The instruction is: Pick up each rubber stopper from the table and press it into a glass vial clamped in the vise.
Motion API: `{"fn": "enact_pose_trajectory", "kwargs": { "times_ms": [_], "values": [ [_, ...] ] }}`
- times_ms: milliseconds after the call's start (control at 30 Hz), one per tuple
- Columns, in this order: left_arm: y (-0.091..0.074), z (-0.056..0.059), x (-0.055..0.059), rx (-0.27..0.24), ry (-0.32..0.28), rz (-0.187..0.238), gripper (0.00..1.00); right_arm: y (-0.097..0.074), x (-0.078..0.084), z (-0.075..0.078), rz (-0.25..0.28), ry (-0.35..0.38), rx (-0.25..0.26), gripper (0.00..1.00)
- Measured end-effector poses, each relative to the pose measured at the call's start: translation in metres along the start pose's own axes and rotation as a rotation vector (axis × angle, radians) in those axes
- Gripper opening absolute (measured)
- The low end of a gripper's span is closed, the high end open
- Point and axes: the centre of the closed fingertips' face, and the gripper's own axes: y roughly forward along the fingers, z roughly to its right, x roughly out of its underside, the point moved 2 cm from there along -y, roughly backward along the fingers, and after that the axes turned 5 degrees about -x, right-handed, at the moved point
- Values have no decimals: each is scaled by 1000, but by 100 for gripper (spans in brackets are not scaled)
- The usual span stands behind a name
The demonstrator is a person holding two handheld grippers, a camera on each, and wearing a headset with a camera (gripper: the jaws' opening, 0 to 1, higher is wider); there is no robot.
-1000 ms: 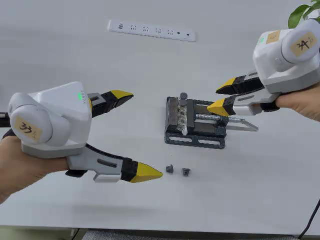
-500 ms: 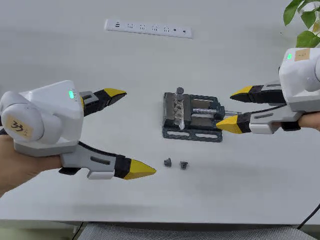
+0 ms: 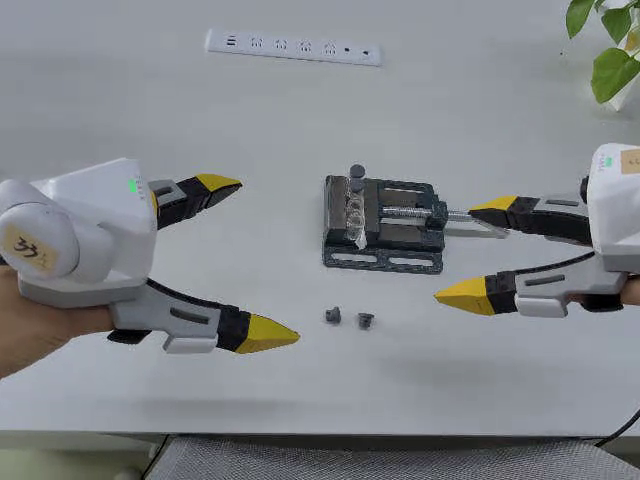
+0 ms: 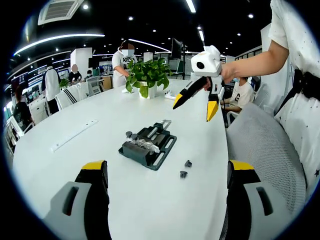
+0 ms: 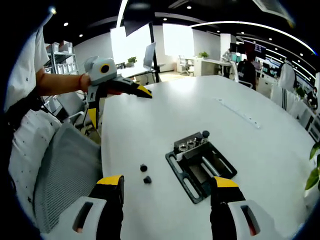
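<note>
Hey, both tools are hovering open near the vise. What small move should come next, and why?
Probably lower the right tool over the stopper nearest it. That tool is open and empty, the stopper and a second stopper lie loose in front of the vise, and some vials clamped there look unplugged.
</note>
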Motion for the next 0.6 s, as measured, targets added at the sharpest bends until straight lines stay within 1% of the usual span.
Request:
{"fn": "enact_pose_trajectory", "kwargs": {
  "times_ms": [67,233,300,433,467,600],
  "values": [
    [0,-1,2,-1,-1,-3,99,3,5,-4,8,10,-11,71],
    [0,-3,7,-1,-7,-13,99,9,13,-13,30,7,-36,72],
    [1,-3,8,-2,-10,-15,99,12,16,-17,35,3,-40,71],
    [2,-4,8,0,-10,-18,99,18,23,-22,22,2,-45,68],
    [2,-4,9,1,-10,-19,99,23,30,-20,19,2,-47,67],
    [3,-6,10,2,-11,-21,99,28,34,-20,13,-2,-50,62]
  ]
}}
